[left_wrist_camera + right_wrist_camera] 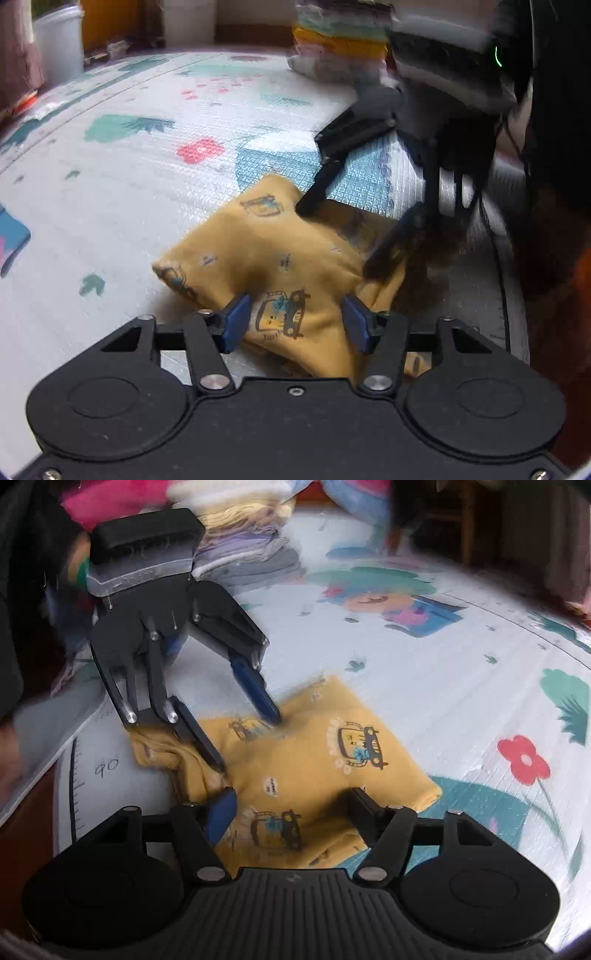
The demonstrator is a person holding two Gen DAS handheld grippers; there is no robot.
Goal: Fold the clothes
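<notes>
A printed play mat (122,192) covers the floor. At its far edge stands a stack of folded clothes (340,44). Near the mat's close edge lies a folded yellow garment (314,760) with car prints. The left gripper (295,317) and the right gripper (291,812) both point down at it, jaws spread, fingertips resting on or just above the cloth, nothing pinched; neither view shows whether they press it
</notes>
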